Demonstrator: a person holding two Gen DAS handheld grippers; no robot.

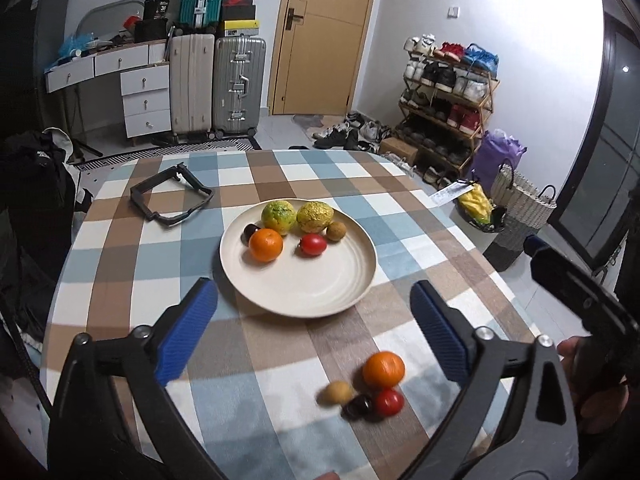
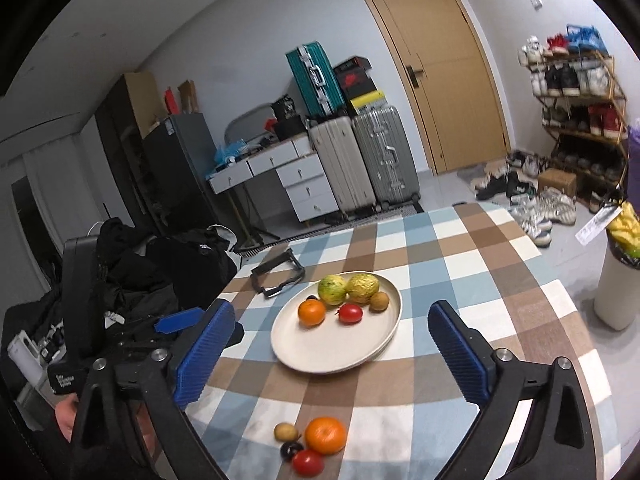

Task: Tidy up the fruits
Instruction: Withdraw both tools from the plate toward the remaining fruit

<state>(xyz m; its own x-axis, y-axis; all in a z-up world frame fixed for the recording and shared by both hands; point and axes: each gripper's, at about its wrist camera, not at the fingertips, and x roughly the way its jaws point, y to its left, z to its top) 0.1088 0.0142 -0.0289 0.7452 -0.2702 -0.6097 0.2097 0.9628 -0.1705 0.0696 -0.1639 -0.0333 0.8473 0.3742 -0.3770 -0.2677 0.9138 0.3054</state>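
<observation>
— Above the table, are both grippers holding anything?
— No. The left gripper [image 1: 314,308] and right gripper [image 2: 332,344] are wide apart. Four small fruits [image 2: 310,444] sit below them, beside the plate [image 2: 320,352] with six more.

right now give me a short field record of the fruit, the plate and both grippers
plate: cream, on checked tablecloth
on plate: six fruits, among them an orange and a red tomato
off plate: second orange, second tomato, tan fruit, dark fruit, clustered on the cloth
left gripper: open, empty
right gripper: open, empty
also on table: black frame
</observation>
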